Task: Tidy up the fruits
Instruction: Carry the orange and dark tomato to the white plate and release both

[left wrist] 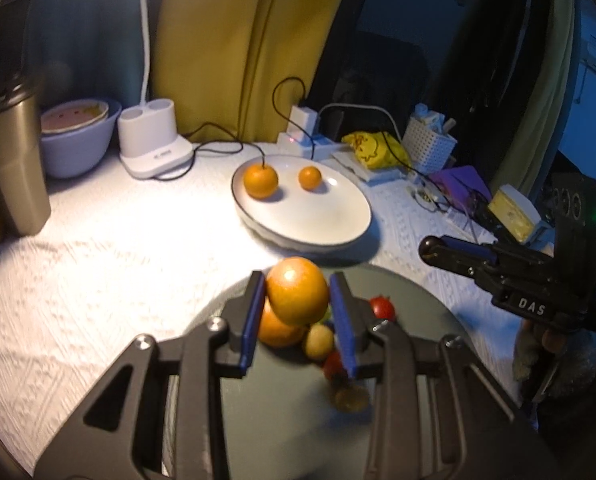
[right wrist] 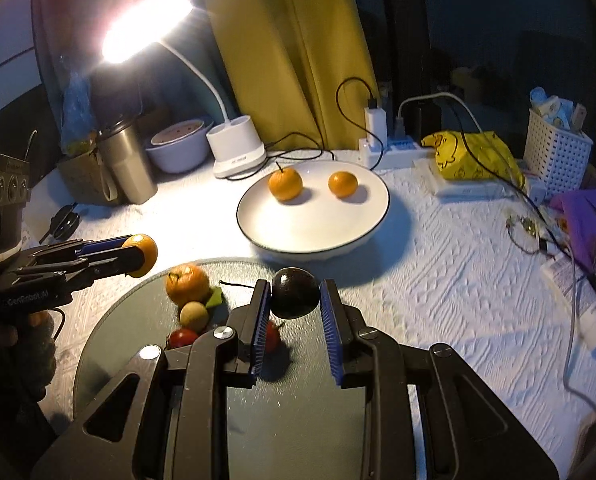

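Observation:
My left gripper (left wrist: 298,294) is shut on an orange (left wrist: 297,290) and holds it above the round dark glass tray (left wrist: 418,300). In the right wrist view it shows at the left, with the orange (right wrist: 141,254) in it. My right gripper (right wrist: 293,300) is shut on a dark round fruit (right wrist: 295,293) above the tray (right wrist: 109,328). On the tray lie another orange (right wrist: 187,283), a pale yellow fruit (right wrist: 194,316) and small red fruits (right wrist: 181,337). The white plate (right wrist: 338,232) behind holds two oranges (right wrist: 285,183) (right wrist: 342,184).
A lit desk lamp (right wrist: 233,152), a metal tumbler (right wrist: 127,164) and a bowl (right wrist: 175,152) stand at the back left. A power strip with cables (right wrist: 394,148), a yellow bag (right wrist: 474,156), a white basket (right wrist: 556,152) and clutter fill the right side.

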`<move>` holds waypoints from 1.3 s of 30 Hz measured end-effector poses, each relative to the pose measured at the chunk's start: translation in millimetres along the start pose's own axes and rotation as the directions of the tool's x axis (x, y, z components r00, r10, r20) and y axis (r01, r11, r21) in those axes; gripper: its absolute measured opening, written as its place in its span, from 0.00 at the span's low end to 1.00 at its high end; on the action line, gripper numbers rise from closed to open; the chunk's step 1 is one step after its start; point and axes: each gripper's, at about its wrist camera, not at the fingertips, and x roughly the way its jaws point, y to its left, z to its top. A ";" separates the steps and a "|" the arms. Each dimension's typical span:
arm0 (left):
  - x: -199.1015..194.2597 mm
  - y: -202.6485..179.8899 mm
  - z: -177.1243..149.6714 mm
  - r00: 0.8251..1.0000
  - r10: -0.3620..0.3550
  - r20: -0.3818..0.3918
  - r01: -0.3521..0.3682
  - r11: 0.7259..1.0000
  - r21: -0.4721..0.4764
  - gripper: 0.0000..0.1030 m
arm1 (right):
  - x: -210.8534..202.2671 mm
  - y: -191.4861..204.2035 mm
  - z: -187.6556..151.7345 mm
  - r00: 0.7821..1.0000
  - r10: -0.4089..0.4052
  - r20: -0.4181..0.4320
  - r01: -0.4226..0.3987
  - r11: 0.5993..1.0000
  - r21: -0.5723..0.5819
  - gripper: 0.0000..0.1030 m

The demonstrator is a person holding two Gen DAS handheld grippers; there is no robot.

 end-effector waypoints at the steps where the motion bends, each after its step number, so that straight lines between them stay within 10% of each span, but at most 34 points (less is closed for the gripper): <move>1: 1.6 0.6 3.2 1.000 0.001 0.004 -0.001 1.000 0.003 0.33 | 1.2 -1.0 2.6 1.000 0.001 0.003 -0.001 1.000 -0.001 0.26; 39: 124.9 26.2 61.9 0.996 -0.001 -0.090 0.000 1.000 -0.005 0.33 | 112.4 -39.5 47.2 0.997 -0.058 -0.054 0.057 0.998 -0.022 0.27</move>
